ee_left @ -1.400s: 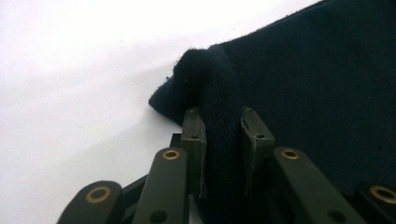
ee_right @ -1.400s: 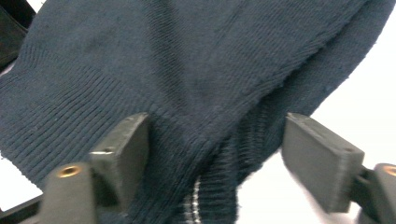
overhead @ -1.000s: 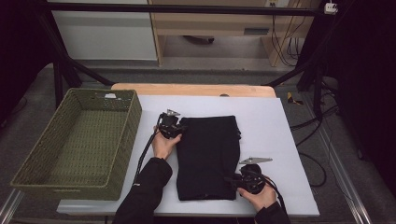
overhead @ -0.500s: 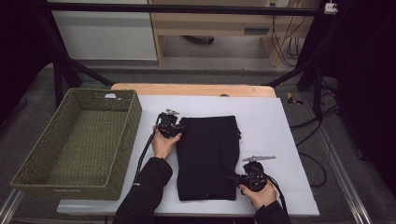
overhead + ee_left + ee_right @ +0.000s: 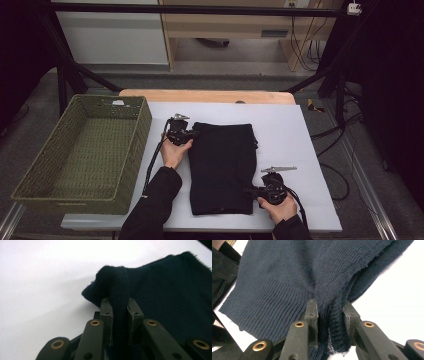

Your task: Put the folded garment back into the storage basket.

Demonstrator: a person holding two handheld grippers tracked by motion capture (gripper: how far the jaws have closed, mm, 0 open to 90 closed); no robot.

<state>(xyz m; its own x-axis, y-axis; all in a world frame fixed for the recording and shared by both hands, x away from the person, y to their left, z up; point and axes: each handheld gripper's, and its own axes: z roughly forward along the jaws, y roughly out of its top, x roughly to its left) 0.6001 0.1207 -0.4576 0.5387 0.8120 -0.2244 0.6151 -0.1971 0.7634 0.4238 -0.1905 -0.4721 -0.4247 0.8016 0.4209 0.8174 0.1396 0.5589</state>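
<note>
High view, far left: we see a woven green basket on the table's left end, with nothing in it.
Sweater: a dark knit sweater lies folded into a long flat rectangle on the white table, just right of the basket and apart from it.
Left gripper: our left gripper sits at the sweater's far left corner; its jaws stand narrow, pinching a raised fold of knit.
Right gripper: our right gripper is at the near right edge; its jaws have just been closing and now clamp a bunched ridge of fabric.
Progress: we judge the folding partly done, both diagonal corners gripped; lifting or another fold, and probably the move into the basket, are left.
Left gripper view: it shows the cloth squeezed between the pads, which the high view cannot resolve.
Right gripper view: it shows the ribbed hem and doubled layers in the grip; the basket appears from above.
</note>
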